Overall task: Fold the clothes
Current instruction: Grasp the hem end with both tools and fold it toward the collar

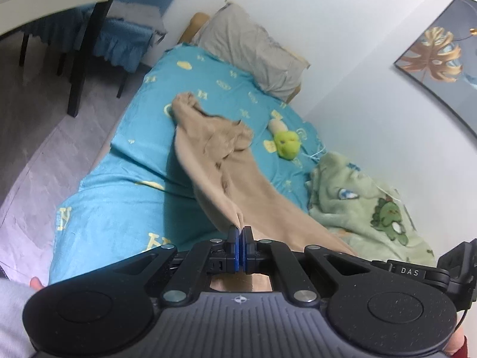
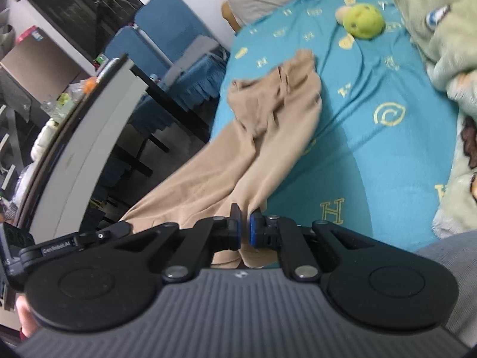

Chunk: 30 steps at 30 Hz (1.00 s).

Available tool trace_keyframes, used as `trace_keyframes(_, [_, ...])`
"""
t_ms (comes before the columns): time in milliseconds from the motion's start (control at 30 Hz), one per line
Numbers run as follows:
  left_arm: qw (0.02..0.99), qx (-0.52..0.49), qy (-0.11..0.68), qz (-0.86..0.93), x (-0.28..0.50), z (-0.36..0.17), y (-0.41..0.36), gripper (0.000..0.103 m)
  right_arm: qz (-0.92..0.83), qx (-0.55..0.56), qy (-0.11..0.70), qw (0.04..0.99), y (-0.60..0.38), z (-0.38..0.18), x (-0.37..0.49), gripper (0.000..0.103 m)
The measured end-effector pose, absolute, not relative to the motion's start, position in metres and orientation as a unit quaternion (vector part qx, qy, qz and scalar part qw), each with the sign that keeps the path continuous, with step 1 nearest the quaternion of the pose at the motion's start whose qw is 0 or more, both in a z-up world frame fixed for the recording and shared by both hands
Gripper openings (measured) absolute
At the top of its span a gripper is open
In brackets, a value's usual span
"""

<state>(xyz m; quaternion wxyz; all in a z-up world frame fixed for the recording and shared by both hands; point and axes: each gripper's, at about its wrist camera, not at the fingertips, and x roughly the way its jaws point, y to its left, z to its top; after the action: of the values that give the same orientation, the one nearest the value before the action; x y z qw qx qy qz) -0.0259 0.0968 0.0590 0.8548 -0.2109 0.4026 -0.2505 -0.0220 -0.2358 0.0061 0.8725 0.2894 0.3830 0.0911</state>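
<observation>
Trousers [image 1: 226, 161], tan, run from the left gripper [image 1: 241, 232] out across the teal sheet [image 1: 140, 197]; its blue pads are clenched on a cloth edge, and "DAS" reads on the gripper's right arm. A green plush [image 1: 286, 145] and a dinosaur-print blanket [image 1: 366, 200] lie beyond, near a grey pillow [image 1: 253, 47]. From the right wrist, the right gripper [image 2: 245, 228] pinches another trouser [image 2: 268, 125] edge between nearly closed pads; "GenRobot.AI" marks its left arm. Yellow "H" letters dot the sheet [image 2: 387, 155].
</observation>
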Motion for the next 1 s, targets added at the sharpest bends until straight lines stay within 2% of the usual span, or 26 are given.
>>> trace_keyframes(167, [0.848, -0.212, 0.402, -0.273, -0.049, 0.063, 0.092, 0.001, 0.105, 0.288, 0.373, 0.876, -0.242, 0.014, -0.049, 0.009])
trace_keyframes(333, [0.850, -0.211, 0.409, -0.255, -0.019, 0.042, 0.080, 0.001, 0.088, 0.309, 0.377, 0.869, -0.251, -0.001, -0.033, 0.009])
trace_keyframes(667, [0.886, -0.196, 0.365, -0.208, 0.112, 0.023, 0.065, 0.002, 0.037, 0.311, 0.353, 0.882, -0.276, -0.036, 0.089, 0.009])
trace_keyframes(1000, [0.923, -0.099, 0.331, -0.168, 0.220, -0.060, 0.030, 0.002, 0.006, 0.269, 0.345, 0.899, -0.288, -0.115, 0.197, 0.009])
